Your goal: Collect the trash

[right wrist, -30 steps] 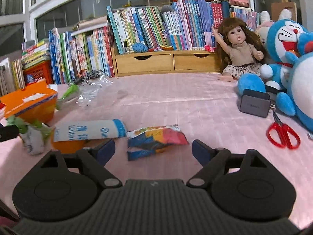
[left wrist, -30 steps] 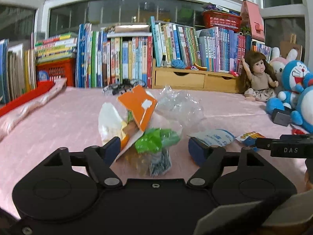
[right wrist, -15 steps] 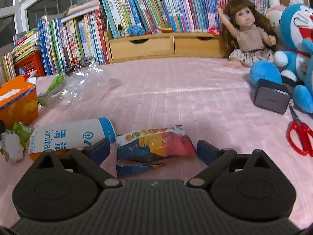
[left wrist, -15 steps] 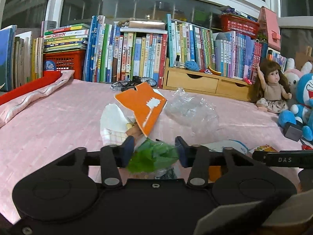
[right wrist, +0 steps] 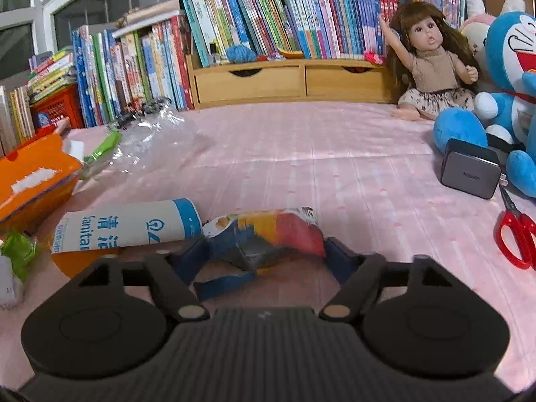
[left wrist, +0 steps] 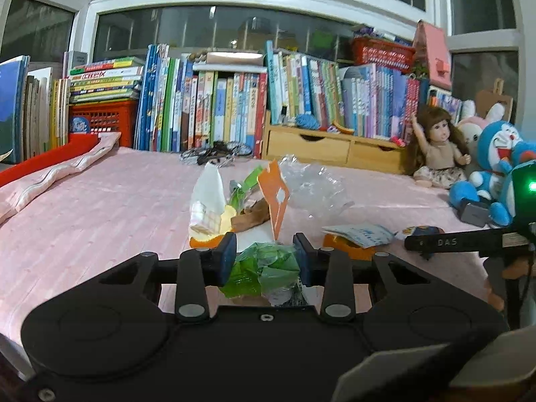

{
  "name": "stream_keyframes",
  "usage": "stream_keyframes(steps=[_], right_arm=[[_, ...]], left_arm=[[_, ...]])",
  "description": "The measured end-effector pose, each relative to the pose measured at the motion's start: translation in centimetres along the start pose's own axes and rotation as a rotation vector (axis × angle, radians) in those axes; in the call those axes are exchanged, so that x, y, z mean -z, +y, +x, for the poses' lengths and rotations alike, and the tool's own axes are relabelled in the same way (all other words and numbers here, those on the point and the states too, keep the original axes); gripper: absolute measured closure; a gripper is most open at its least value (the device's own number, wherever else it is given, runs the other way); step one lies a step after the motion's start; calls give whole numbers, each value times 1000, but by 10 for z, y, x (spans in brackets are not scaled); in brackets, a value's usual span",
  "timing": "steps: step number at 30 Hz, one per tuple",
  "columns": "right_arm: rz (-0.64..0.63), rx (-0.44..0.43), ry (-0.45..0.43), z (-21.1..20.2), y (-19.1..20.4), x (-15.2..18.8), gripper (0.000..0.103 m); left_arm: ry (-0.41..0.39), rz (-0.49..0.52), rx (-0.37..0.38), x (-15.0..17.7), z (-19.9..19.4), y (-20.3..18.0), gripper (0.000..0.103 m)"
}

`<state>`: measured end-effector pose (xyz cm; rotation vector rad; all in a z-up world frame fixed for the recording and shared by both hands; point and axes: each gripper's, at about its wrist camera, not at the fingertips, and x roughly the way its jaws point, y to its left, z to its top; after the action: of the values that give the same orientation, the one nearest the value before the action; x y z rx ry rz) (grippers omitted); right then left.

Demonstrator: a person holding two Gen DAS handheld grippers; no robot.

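Note:
My left gripper is shut on a crumpled green wrapper, held just above the pink tablecloth. Behind it stands an orange carton stuffed with scraps and white paper, with a clear plastic bag beside it. In the right wrist view my right gripper is open, low over the cloth. A colourful snack wrapper lies between its fingers, which reach both its ends. A white and blue wipes pack lies just to the left of it.
Red scissors and a grey charger block lie at the right by a blue plush toy and a doll. Books and a wooden drawer unit line the back edge. A folded pink cloth lies far left.
My left gripper closed on the green wrapper and lifted it a little. My right gripper moved forward over the snack wrapper and its fingers narrowed around it.

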<state>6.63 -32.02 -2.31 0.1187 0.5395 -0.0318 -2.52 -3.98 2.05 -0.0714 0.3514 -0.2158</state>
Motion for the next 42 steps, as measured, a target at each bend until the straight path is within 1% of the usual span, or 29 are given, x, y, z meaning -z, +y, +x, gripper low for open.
stream_keyframes(steps=[3, 5, 9, 11, 13, 17, 20, 22, 27, 30, 32, 34, 35, 38, 40, 42], right_arm=[[2, 5, -31, -7, 1, 3, 49], [10, 1, -40, -11, 1, 4, 52], [5, -10, -66, -22, 2, 8, 55], [12, -28, -75, -29, 2, 9, 56], [16, -43, -84, -36, 3, 11, 59], [8, -69, -101, -50, 8, 13, 59], [-21, -57, -106, -54, 13, 14, 59], [-6, -66, -108, -58, 13, 15, 60], [51, -126, -123, -80, 13, 23, 61], [46, -170, -131, -96, 18, 31, 61], [37, -199, -129, -108, 24, 40, 61], [43, -225, -120, -117, 28, 47, 68], [49, -238, -110, -122, 30, 52, 90], [30, -255, -87, -129, 37, 62, 91], [-1, -230, -79, -127, 42, 67, 91], [-4, -217, -61, -122, 43, 68, 87]], left_arm=[[-28, 2, 7, 1, -10, 2, 69], [-31, -7, 17, 0, -13, 5, 69], [-32, -25, 26, 1, -20, 8, 69], [-31, -29, 29, 2, -23, 9, 69], [-32, -34, 34, 2, -26, 10, 69], [-39, -30, 48, 1, -31, 8, 69], [-41, -23, 47, 0, -33, 7, 70], [-41, -33, 53, -1, -35, 7, 70], [-48, -46, 66, -3, -46, 9, 70], [-48, -58, 82, -1, -56, 10, 71], [-48, -46, 88, 2, -65, 8, 71], [-49, -26, 91, 6, -73, 7, 71], [-48, -17, 96, 8, -77, 6, 71], [-38, 12, 108, 17, -85, 3, 71], [-24, 28, 85, 23, -82, 2, 71], [1, 12, 76, 25, -74, 4, 71]])
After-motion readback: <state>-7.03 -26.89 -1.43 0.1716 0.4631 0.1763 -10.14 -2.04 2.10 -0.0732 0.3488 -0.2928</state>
